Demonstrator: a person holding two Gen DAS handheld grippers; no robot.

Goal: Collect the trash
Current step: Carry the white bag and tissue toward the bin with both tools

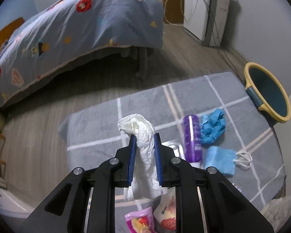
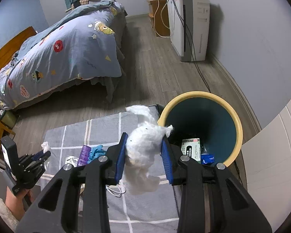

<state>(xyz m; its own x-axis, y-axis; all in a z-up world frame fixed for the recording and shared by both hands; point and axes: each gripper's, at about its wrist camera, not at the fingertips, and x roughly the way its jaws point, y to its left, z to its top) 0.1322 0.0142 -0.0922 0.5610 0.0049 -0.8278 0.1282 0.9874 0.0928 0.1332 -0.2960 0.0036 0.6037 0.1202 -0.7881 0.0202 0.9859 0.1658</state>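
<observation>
My left gripper (image 1: 145,136) is shut on a crumpled white tissue (image 1: 143,141) and holds it above the grey checked rug (image 1: 99,128). My right gripper (image 2: 144,136) is shut on a white cotton wad (image 2: 143,147), just left of the rim of the yellow-rimmed teal trash bin (image 2: 237,120). The bin holds a white box (image 2: 191,148) and a blue wrapper (image 2: 207,158). The bin also shows in the left wrist view (image 1: 250,73). On the rug lie a purple tube (image 1: 192,137), a crumpled blue glove (image 1: 213,127), a blue face mask (image 1: 220,160) and snack wrappers (image 1: 141,221).
A bed with a blue patterned duvet (image 2: 67,58) stands at the left. A white appliance with cables (image 2: 190,25) stands by the far wall. Wooden floor lies between. The left gripper and the hand holding it show in the right wrist view (image 2: 38,158).
</observation>
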